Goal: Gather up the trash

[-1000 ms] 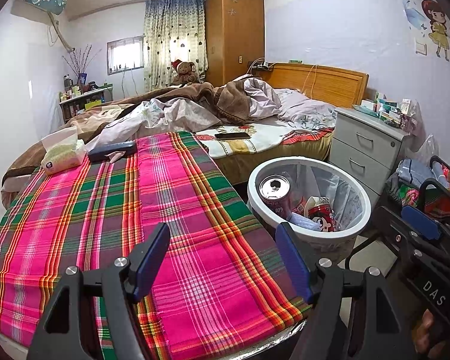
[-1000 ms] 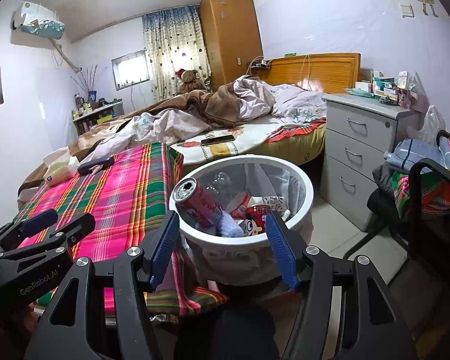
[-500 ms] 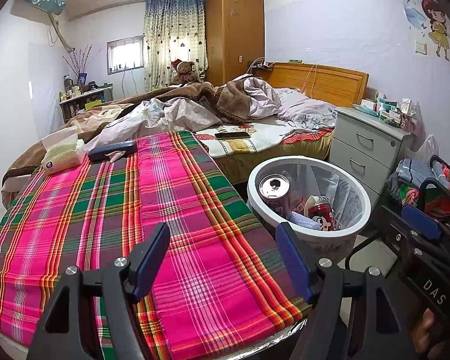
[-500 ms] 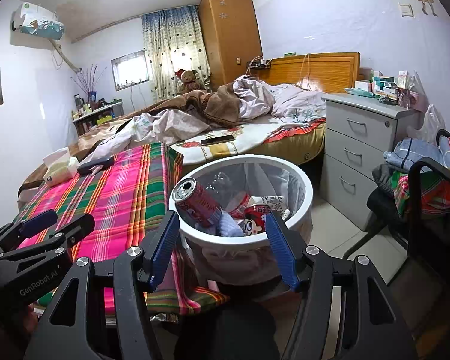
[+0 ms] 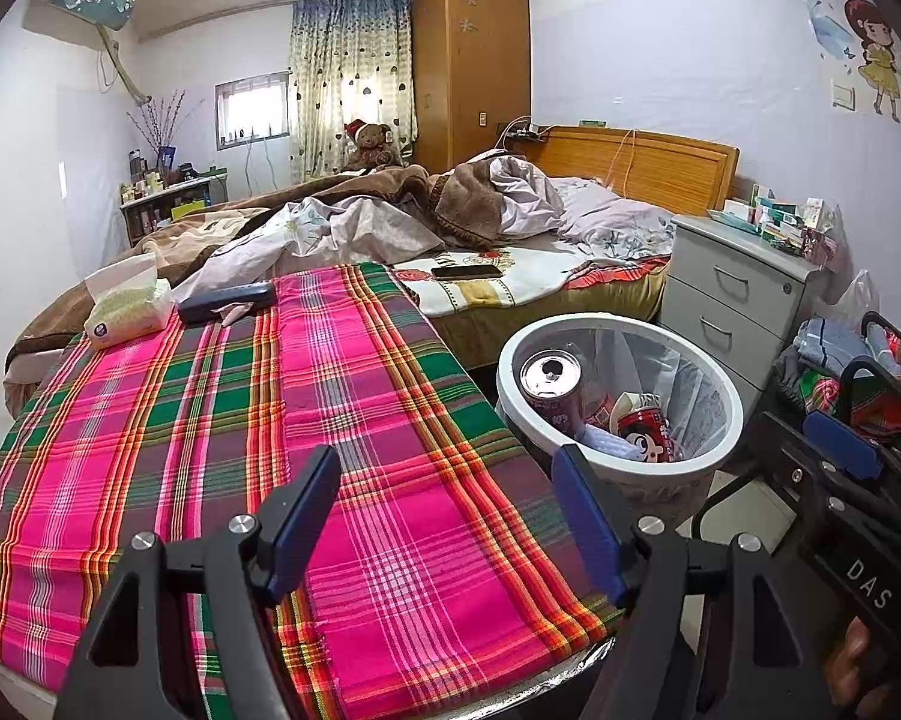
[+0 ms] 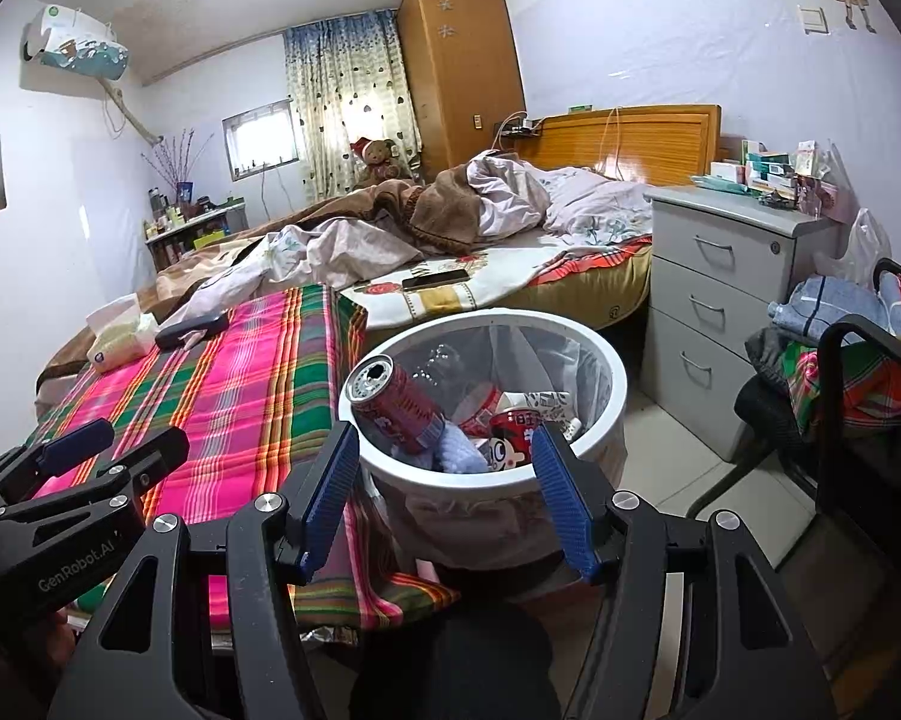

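Observation:
A white round trash bin (image 5: pixel 714 456) (image 6: pixel 615 378) stands on the floor beside the table. It holds a red can (image 5: pixel 555 387) (image 6: pixel 399 405), a second red can (image 5: pixel 651 435) (image 6: pixel 510 438), a pale blue crumpled piece (image 6: pixel 459 456) and other wrappers. My left gripper (image 5: pixel 447 519) is open and empty above the plaid tablecloth (image 5: pixel 222 420) near the table's front edge. My right gripper (image 6: pixel 444 495) is open and empty, just in front of the bin's near rim. Each gripper shows at the edge of the other's view.
A tissue pack (image 5: pixel 127 312) and a dark case (image 5: pixel 227 302) lie at the table's far end. An unmade bed (image 5: pixel 450 222) with a phone (image 5: pixel 467 271) stands behind. A grey nightstand (image 5: pixel 738 294) and a chair with clothes (image 6: pixel 840 360) stand at the right.

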A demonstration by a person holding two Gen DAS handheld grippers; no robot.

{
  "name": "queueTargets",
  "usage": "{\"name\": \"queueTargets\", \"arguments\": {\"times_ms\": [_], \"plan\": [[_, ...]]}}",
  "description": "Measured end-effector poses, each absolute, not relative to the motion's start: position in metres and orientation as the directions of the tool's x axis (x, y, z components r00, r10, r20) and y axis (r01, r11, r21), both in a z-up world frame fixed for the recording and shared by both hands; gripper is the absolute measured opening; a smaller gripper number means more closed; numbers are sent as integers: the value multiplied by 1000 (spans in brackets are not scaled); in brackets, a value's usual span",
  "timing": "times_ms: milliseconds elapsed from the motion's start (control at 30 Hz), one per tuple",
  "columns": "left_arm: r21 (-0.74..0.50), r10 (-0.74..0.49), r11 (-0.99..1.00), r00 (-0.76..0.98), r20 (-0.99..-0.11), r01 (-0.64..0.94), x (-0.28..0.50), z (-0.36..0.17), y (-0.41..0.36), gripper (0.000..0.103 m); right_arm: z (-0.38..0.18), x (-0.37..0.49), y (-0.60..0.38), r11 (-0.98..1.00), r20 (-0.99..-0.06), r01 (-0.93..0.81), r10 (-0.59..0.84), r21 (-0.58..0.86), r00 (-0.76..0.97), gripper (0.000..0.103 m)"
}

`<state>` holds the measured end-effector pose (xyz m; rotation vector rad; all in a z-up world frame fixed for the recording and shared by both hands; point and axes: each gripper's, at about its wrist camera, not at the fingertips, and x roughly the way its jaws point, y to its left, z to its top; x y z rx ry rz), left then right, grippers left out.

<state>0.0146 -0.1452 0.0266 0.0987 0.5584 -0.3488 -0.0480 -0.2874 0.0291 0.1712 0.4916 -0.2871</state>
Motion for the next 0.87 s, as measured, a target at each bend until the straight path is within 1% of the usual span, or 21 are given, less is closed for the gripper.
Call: {"name": "queueTargets", "arguments": {"times_ms": [867], "plan": [[-6, -296, 938, 789, -538, 347, 13, 25, -145, 75, 29, -48, -287, 946, -488, 311, -230, 91, 842, 61]]}}
